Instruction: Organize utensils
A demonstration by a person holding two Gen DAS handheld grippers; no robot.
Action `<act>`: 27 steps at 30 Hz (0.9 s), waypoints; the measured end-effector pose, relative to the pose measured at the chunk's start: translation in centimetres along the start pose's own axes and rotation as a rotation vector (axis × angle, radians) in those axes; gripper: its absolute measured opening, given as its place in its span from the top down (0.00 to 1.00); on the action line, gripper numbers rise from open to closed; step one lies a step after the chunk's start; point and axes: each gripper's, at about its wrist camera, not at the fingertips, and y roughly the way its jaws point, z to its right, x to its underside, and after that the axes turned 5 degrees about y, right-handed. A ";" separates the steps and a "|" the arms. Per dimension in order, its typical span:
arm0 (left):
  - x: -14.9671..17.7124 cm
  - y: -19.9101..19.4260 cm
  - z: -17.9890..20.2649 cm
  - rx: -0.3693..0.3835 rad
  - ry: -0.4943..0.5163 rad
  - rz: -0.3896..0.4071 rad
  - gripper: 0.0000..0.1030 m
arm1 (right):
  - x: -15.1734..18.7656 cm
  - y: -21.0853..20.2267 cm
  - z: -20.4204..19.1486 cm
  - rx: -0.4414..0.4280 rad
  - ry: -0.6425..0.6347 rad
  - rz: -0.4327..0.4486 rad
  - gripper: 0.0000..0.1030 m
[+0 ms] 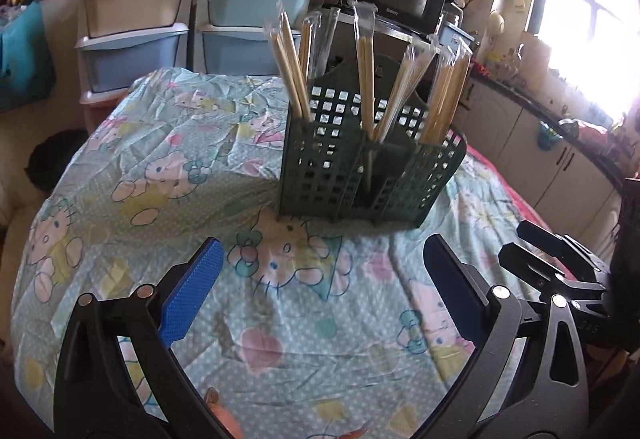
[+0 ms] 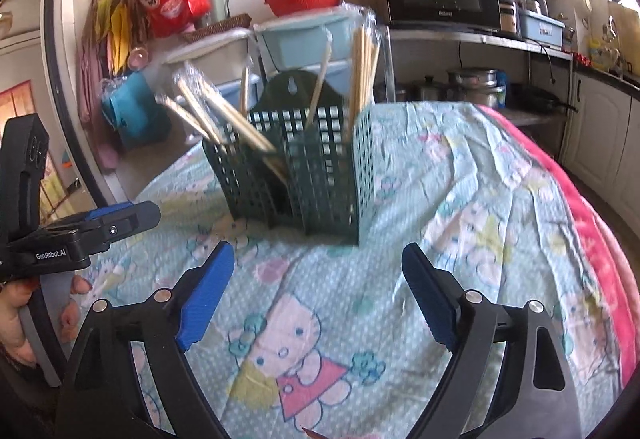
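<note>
A dark green plastic basket (image 1: pixel 372 167) with a grid of holes stands upright on a table covered by a pale blue cartoon-cat cloth (image 1: pixel 160 175). The basket is split into compartments, and wrapped pairs of wooden chopsticks (image 1: pixel 366 67) stand in them, leaning at different angles; some rest against the rim.

The left claw (image 1: pixel 324 295) hovers above the cloth on the near side of the basket, its two blue-padded fingers spread wide with nothing between them. The right claw (image 2: pixel 318 291) hovers the same way, also spread wide and empty, near the basket but not touching it. From the right camera, the left claw also shows at the left edge.

No loose chopsticks show on the visible cloth, so the sorting looks finished or nearly so, though motion blur in the right view makes it hard to tell how tidily the leaning bundles sit. If anything remains, the next move would be straightening the most tilted pairs, which calls for pinching the thin, slippery wrappers gently without tipping the light basket.
</note>
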 end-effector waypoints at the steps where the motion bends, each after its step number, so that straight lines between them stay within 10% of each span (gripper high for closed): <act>1: 0.4 0.1 0.1 -0.003 -0.001 0.003 0.10 | 0.3 0.0 0.0 0.004 -0.001 -0.004 0.19; 27: 3.7 -2.7 2.3 -0.054 0.032 0.208 0.10 | 3.2 -4.8 -1.4 0.064 -0.067 0.290 0.06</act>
